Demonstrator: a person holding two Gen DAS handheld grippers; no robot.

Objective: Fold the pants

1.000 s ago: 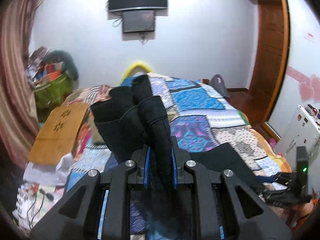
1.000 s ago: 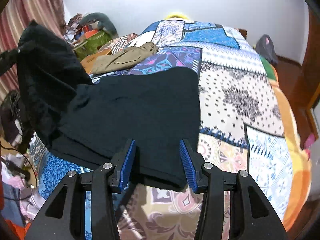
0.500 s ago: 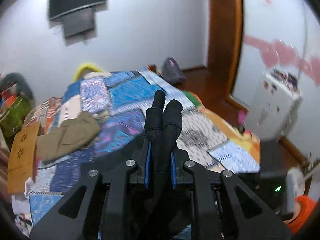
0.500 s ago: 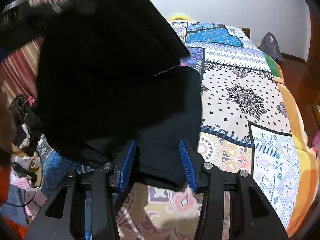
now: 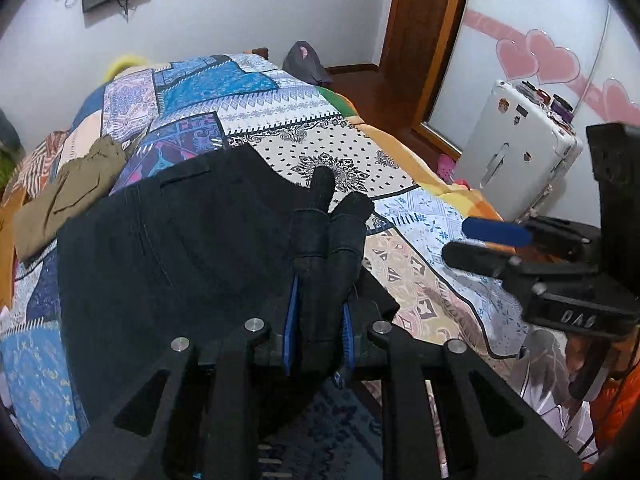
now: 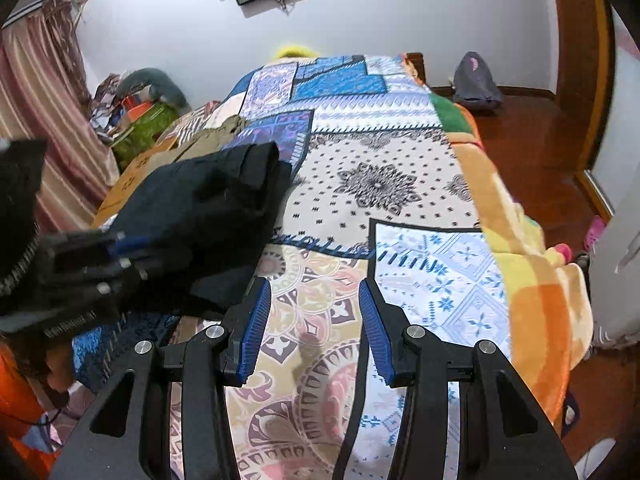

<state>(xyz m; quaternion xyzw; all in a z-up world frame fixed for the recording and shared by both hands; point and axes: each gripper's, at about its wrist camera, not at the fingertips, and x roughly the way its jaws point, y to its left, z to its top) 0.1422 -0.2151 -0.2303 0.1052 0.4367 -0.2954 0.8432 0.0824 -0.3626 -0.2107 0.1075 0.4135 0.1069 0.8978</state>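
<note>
Two hems of pants [image 5: 168, 248] pinched in left tool [image 5: 318, 320].

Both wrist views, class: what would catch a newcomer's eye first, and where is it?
The black pants lie folded on the near left of the patchwork bedspread. The left tongs clamp bunched pant ends sticking up between the fingers. The right tongs hover open and empty over the bedspread, right of the pants.

black pants [image 5: 172, 248]: matt, thick cloth with visible stitched seams
left hand-held gripper [image 5: 316, 320]: matt black plastic, ribbed blue pads, shiny metal screws
patchwork printed bedspread [image 6: 400, 208]: soft, printed cloth under both hand-held grippers
brown floor [image 6: 532, 136]: glossy wood, right of the right hand-held gripper [image 6: 312, 328]
</note>
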